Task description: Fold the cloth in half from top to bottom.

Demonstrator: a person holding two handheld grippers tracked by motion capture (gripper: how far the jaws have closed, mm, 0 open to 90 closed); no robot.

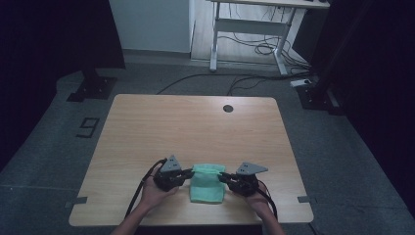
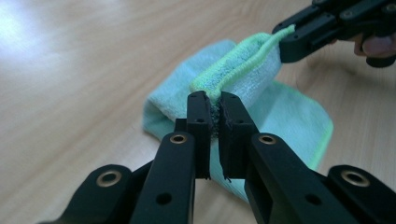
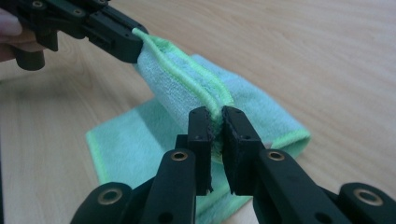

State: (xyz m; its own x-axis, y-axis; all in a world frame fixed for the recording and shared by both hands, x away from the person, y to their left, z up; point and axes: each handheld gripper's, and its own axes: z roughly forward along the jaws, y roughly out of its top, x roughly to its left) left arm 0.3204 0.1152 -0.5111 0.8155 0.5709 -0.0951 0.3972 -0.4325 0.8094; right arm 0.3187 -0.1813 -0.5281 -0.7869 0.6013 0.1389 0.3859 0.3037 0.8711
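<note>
A light green cloth [image 1: 207,183] with a brighter green hem lies partly folded near the front edge of the wooden table [image 1: 161,122]. My left gripper [image 1: 190,172] is shut on the cloth's far left corner, and my right gripper [image 1: 221,177] is shut on its far right corner. In the left gripper view the hem [image 2: 233,70] runs from my own jaws to the other gripper [image 2: 299,39]. The right gripper view has the cloth [image 3: 187,88] stretched, lifted off the table, between my jaws and the left gripper [image 3: 126,39]. The rest of the cloth [image 3: 135,154] rests flat on the wood.
A round cable hole [image 1: 228,108] sits near the table's far edge. Beyond the table stand a white desk frame [image 1: 249,34] with loose cables on the floor and dark stand bases [image 1: 93,88] at both sides.
</note>
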